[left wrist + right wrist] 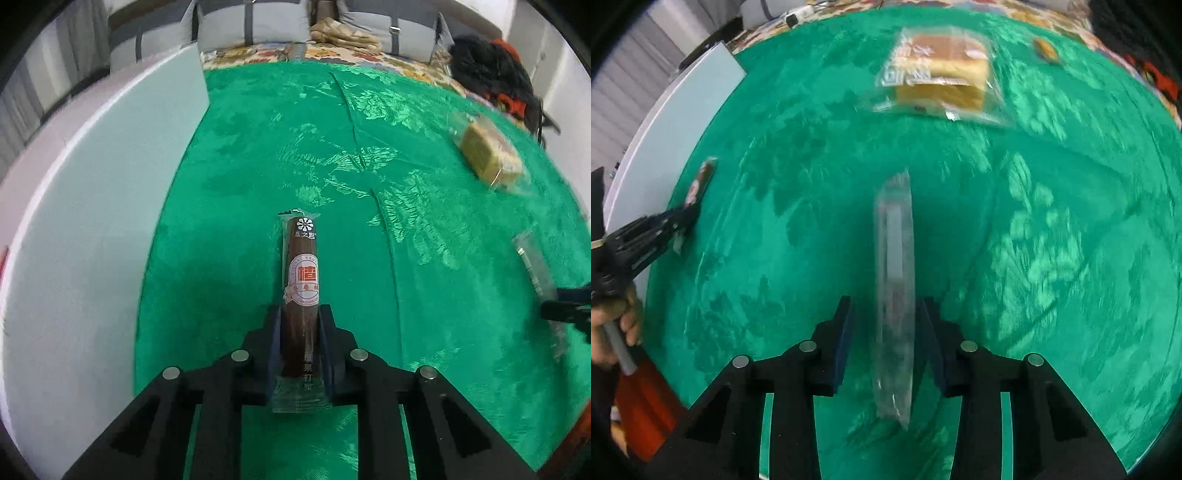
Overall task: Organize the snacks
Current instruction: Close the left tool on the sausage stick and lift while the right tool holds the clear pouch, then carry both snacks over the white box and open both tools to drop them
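Note:
My left gripper (300, 314) is shut on a brown snack stick (302, 273) in clear wrap with a red and white label, held over the green cloth (258, 155). My right gripper (885, 306) stands open around a clear wrapped snack stick (894, 258) that lies between the fingers; the view is blurred and the pads do not clearly press it. A wrapped yellow cake (938, 79) lies farther ahead on the cloth; it also shows in the left wrist view (489, 151). The left gripper with its stick shows at the left of the right wrist view (685, 216).
A white board (92, 206) borders the cloth on the left. A small wrapped piece (1046, 48) lies at the far right of the cloth. Black and red clothes (495, 70) and a patterned cloth (332, 51) lie beyond the far edge.

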A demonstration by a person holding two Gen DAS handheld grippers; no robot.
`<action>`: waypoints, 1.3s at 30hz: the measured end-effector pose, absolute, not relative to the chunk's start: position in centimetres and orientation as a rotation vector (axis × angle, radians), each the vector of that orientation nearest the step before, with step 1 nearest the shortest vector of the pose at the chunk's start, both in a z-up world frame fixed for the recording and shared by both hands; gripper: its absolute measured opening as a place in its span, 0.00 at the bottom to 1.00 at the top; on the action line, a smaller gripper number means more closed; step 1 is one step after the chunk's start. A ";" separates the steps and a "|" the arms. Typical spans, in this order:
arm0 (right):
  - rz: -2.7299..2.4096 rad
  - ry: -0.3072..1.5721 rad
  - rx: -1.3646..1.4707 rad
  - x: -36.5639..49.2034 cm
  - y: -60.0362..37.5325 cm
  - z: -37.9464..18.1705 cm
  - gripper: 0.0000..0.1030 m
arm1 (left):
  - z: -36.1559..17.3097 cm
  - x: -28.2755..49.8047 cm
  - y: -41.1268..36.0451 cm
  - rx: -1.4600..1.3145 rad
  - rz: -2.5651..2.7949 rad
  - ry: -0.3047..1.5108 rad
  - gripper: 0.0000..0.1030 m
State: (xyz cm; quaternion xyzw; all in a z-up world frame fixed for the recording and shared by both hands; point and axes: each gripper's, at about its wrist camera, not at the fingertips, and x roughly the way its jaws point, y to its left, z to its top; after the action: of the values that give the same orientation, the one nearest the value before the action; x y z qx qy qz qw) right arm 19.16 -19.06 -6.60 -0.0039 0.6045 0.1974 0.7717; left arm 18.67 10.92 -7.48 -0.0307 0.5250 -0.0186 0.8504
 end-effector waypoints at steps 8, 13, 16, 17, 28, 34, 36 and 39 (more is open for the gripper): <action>0.424 1.273 0.173 17.4 -20.5 -5.4 0.18 | -4.3 11.8 12.5 -0.329 -0.100 1.010 0.17; 0.557 1.177 0.310 16.5 -17.6 0.1 0.18 | -0.5 9.0 13.8 -0.425 -0.147 0.931 0.17; 0.685 1.108 0.324 16.4 -12.6 4.6 0.19 | 3.2 7.9 16.5 -0.433 -0.127 0.846 0.18; 0.724 1.088 0.322 16.3 -10.8 5.9 0.19 | 4.5 7.6 18.2 -0.434 -0.102 0.818 0.18; 1.063 1.096 0.263 12.4 11.8 9.8 0.19 | 3.5 4.0 34.8 -0.357 0.330 0.852 0.18; 1.109 1.140 0.257 11.1 16.8 6.8 0.55 | 0.9 1.9 37.9 -0.305 0.511 0.886 0.57; 1.091 1.098 0.244 11.2 15.3 6.7 0.60 | 1.0 0.9 38.0 -0.322 0.529 0.849 0.70; 0.969 0.971 0.116 11.5 10.9 6.3 0.71 | 2.2 -0.2 36.5 -0.363 0.495 0.783 0.73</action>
State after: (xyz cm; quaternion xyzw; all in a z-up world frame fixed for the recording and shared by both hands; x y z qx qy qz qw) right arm 11.47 10.91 6.27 0.0537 0.4480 0.4473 0.7722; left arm -0.24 36.51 2.22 -0.1743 0.3755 0.2373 0.8788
